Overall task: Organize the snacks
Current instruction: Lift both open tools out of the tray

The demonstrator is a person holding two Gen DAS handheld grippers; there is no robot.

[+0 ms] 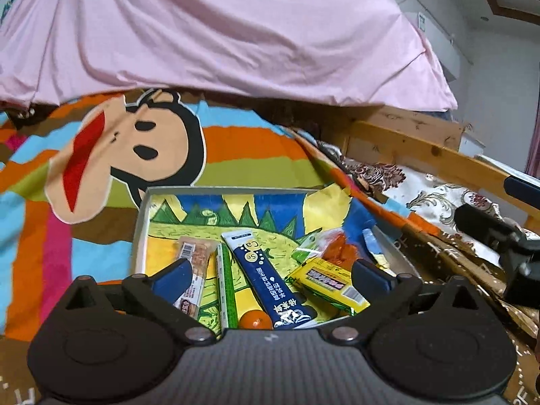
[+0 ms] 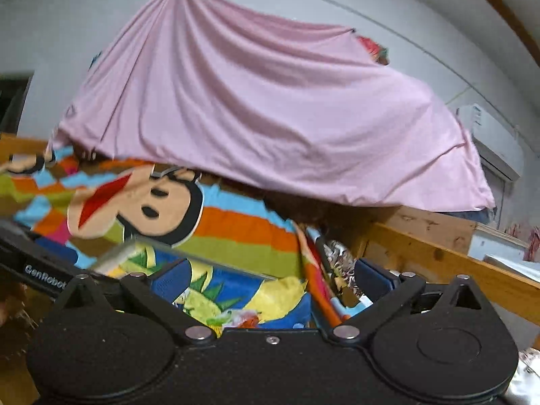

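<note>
A shallow box [image 1: 141, 216] with a colourful drawing inside lies on the bed. In it are a dark blue stick pack [image 1: 270, 276], a yellow packet [image 1: 327, 283], a pink-brown snack bar [image 1: 195, 270], a green stick [image 1: 224, 287], a red-green packet [image 1: 324, 246] and an orange ball [image 1: 255, 320]. My left gripper [image 1: 270, 275] is open and empty above the box's near end. My right gripper [image 2: 270, 278] is open and empty, above the box's right part [image 2: 236, 290]. The right gripper also shows at the right of the left wrist view [image 1: 499, 239].
The box rests on a striped cartoon-monkey blanket [image 1: 152, 141]. A pink sheet [image 1: 236, 33] hangs above the bed. A wooden bed rail [image 1: 422, 148] runs along the right, with patterned fabric [image 1: 438, 199] beside it.
</note>
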